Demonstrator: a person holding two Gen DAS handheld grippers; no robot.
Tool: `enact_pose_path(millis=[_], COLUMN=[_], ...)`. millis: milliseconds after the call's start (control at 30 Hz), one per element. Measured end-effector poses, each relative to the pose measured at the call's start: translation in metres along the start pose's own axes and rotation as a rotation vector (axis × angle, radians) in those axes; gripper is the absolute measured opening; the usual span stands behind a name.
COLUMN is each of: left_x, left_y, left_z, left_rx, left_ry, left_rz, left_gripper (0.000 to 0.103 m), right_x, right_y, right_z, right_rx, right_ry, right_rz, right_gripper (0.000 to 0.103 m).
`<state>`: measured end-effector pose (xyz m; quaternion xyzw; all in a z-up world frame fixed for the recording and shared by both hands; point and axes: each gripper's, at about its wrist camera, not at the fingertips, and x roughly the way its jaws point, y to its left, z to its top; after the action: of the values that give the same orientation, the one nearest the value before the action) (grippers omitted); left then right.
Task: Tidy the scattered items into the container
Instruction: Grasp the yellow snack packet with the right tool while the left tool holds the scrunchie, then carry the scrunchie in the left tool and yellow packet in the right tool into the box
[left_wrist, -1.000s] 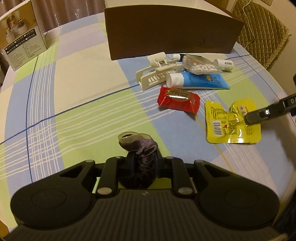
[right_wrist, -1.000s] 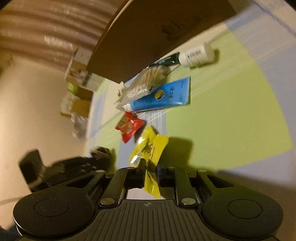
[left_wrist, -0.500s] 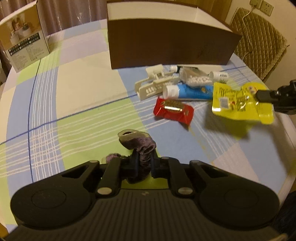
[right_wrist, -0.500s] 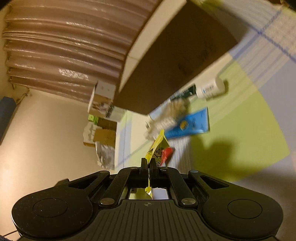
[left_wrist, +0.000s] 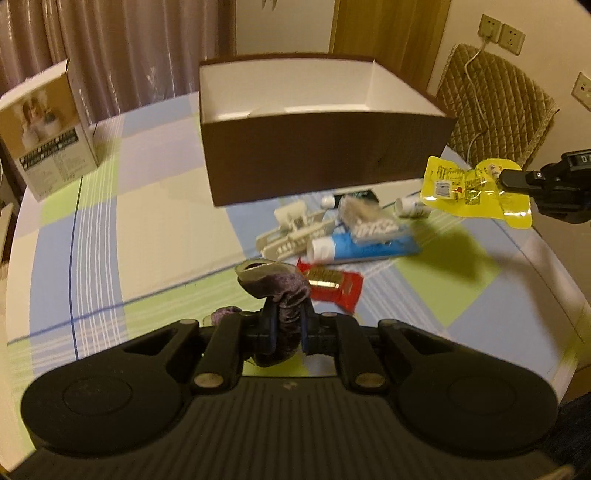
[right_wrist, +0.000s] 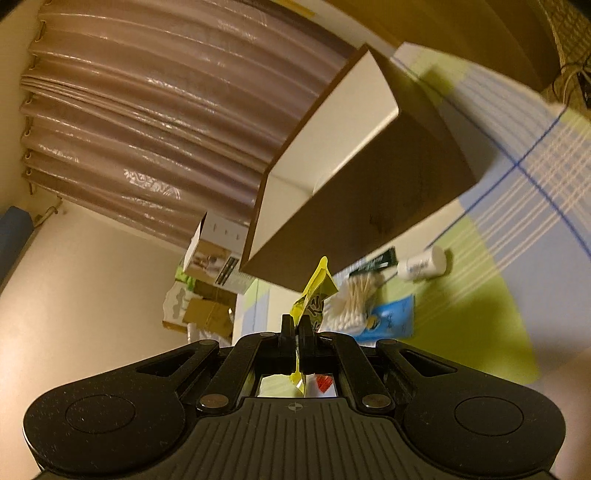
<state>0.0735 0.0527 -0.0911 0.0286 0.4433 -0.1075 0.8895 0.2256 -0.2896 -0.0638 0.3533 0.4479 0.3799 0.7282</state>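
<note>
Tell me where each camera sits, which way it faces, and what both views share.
Left wrist: behind the left gripper, jaws shut on a purple scrunchie; faces across the table toward the box; the right gripper shows too.
Right wrist: behind the right gripper, jaws shut on a yellow packet; tilted view toward the box and curtains.
Shared: box, yellow packet, blue tube.

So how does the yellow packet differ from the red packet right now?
The yellow packet hangs in the air, pinched at one edge by the right claw; the red packet lies on the tablecloth. The yellow one is crumpled and looks larger; the red one lies flat with a gold label. Neither is yet in the brown box.
</note>
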Motion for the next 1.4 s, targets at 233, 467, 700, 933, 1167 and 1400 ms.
enact_pose_path(millis=[233, 467, 700, 933, 1167, 1400], left_x=[-0.006, -0.005, 0.002, 0.015, 0.041, 0.072], left_y=[-0.004, -0.001, 0.003, 0.001, 0.003, 0.006], left_z=[0.017, 0.046, 0.085, 0.127, 0.165, 0.192], left_rx=[0.017, 0.038, 0.052, 0.092, 0.121, 0.141], left_ry=[-0.036, -0.082, -0.125, -0.158, -0.161, -0.140], left_rz=[-0.003, 0.000, -0.019, -0.030, -0.030, -0.040], left_gripper=[0.009, 0.009, 0.009, 0.009, 0.009, 0.009], right_x=[-0.012, -0.021, -0.020, -0.017, 0.002, 0.027], right_y=[0.004, 0.011, 0.013, 0.024, 0.031, 0.034], right_z=[0.014, 0.027, 0.043, 0.068, 0.098, 0.125], right_rx=[-0.011, -0.035, -0.012, -0.038, -0.061, -0.057], right_ry=[-0.065, -0.104, -0.132, -0.171, -0.201, -0.214], right_rz=[-0.021, -0.033, -0.012, -0.019, -0.051, -0.091], right_gripper=[0.004, 0.004, 0.004, 0.004, 0.004, 0.004])
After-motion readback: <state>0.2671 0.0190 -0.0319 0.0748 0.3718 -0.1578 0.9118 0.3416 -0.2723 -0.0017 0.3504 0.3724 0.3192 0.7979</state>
